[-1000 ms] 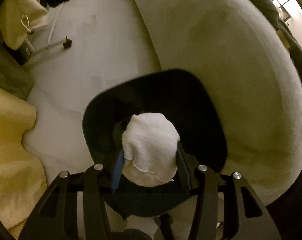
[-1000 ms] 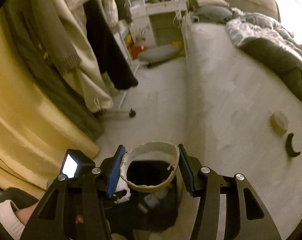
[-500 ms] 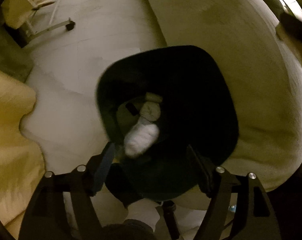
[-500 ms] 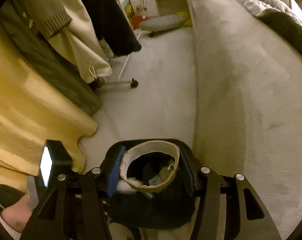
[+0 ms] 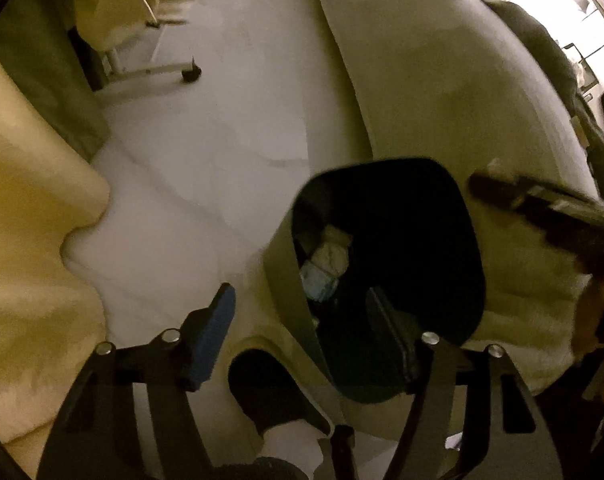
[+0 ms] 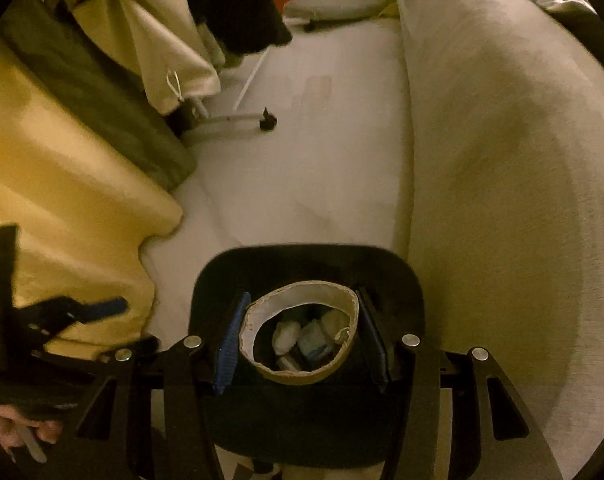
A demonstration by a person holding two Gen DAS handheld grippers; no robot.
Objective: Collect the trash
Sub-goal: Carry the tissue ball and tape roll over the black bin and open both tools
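This is a bedroom in a home: a bed [image 6: 502, 160] with rumpled bedding, and clothes [image 6: 173, 40] hanging beside it.

Cardboard ring [image 6: 302, 376] held above bin [image 6: 306, 256] with, seemingly, tissues [image 6: 285, 336].

My feeds are dim and yellow-tinted, with glare at the left view's upper right. Fisheye bending and dark vignetting ring both; motion blur smears edges, possibly hiding detail.

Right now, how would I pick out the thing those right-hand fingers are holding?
Find the pale bed, then the black bin on the floor beside it. Above the bin's opening, the right gripper holds a cardboard ring: tan, hollow, ragged-edged, unlike the white crumpled tissues below.
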